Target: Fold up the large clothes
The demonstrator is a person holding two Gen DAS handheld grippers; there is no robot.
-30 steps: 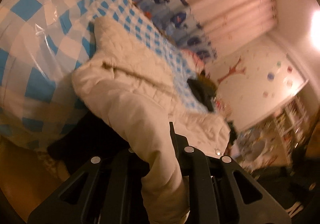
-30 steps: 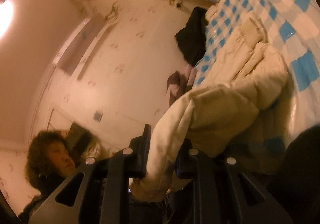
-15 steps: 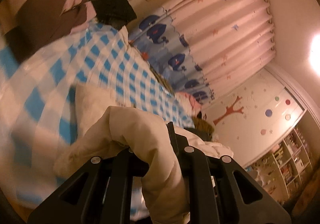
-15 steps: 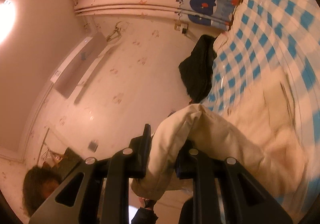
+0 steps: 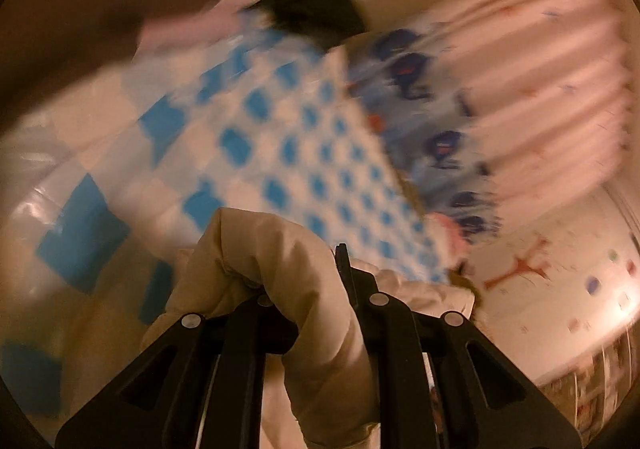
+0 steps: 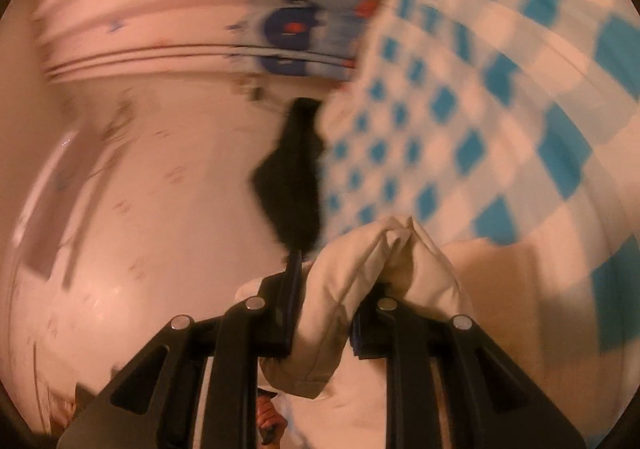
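Left gripper clamped on cream padded jacket; right gripper pinching another fold, jacket bunched between fingers. Puffy, soft, likely slippery – I'd grip hem seams, not loose padding. Beyond: blue-checked bedspread, dark garment – both blurred.

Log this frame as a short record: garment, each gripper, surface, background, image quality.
garment: cream padded jacket, bunched, held at two places
left gripper: jaws shut on jacket fabric
right gripper: jaws shut on a jacket fold
surface: blue-and-white checked cover
background: pink curtain, dark garment by the wall
image quality: both views motion-blurred
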